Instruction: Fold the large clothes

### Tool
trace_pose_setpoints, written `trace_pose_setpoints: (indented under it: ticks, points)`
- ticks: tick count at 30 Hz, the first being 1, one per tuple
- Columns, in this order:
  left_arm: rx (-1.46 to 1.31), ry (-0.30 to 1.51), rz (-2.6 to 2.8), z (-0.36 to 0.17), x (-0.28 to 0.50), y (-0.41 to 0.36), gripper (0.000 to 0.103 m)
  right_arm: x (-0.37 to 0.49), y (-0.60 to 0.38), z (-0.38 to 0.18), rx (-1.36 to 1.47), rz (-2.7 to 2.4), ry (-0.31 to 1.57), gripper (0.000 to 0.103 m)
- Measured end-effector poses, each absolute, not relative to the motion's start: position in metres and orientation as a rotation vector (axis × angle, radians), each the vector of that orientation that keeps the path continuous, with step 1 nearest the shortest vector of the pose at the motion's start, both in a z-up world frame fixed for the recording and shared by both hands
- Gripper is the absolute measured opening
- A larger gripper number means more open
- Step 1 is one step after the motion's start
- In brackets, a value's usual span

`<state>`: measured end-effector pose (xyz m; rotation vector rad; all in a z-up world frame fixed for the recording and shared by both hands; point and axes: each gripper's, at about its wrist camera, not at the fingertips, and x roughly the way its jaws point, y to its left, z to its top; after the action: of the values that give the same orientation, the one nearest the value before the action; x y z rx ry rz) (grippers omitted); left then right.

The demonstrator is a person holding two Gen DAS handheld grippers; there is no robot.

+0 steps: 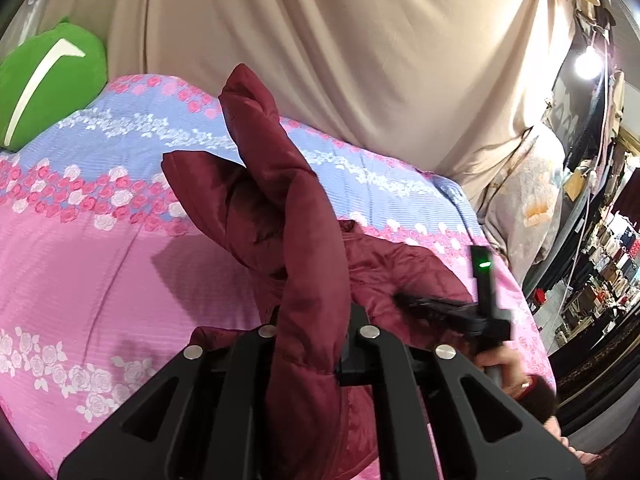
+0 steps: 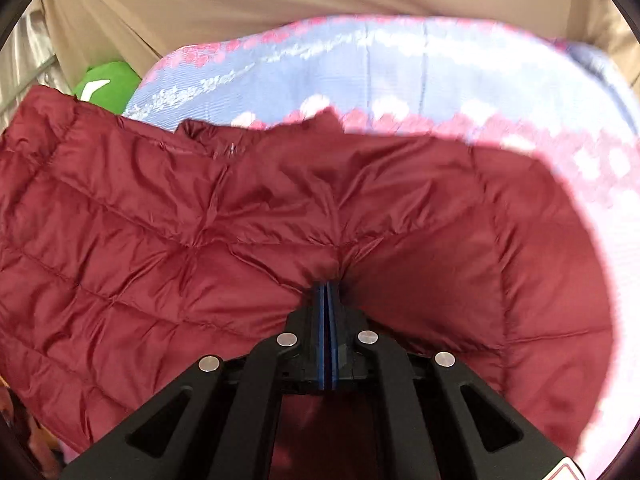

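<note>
A dark red quilted puffer jacket [image 2: 200, 208] lies on a bed with a pink and blue floral cover [image 1: 80, 248]. My left gripper [image 1: 312, 336] is shut on a fold of the jacket [image 1: 280, 200] and holds it up, so the cloth stands over the bed; its fingertips are hidden by the cloth. My right gripper [image 2: 329, 292] is shut on the jacket's near edge, blue pads pressed together on the fabric. In the left wrist view the right gripper [image 1: 404, 302] shows at the right, held by a hand.
A green cushion [image 1: 48, 80] with a white stripe sits at the bed's far left; it also shows in the right wrist view [image 2: 106, 90]. A beige curtain [image 1: 360, 60] hangs behind the bed. A pale floral bundle [image 1: 528, 200] and cluttered shelves [image 1: 608, 264] are at the right.
</note>
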<state>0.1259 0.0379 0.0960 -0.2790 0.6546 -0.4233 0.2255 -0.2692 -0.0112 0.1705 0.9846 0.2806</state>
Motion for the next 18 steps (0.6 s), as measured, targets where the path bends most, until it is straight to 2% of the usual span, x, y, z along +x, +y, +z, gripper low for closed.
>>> trace_pose_setpoints:
  ticks: [10,13,18]
  points:
    - [-0.183,0.638,-0.605,0.124,0.122,-0.054,0.008,0.236,-0.224,-0.028,0.115,0.353,0.946,0.005]
    - [-0.162,0.681,-0.66,0.116,0.132,-0.096,0.008,0.228,-0.251,-0.017,0.225,0.36,0.96,0.005]
    - [-0.13,0.724,-0.672,0.101,0.141,-0.129,0.008,0.174,-0.342,0.032,0.323,0.222,0.867,0.005]
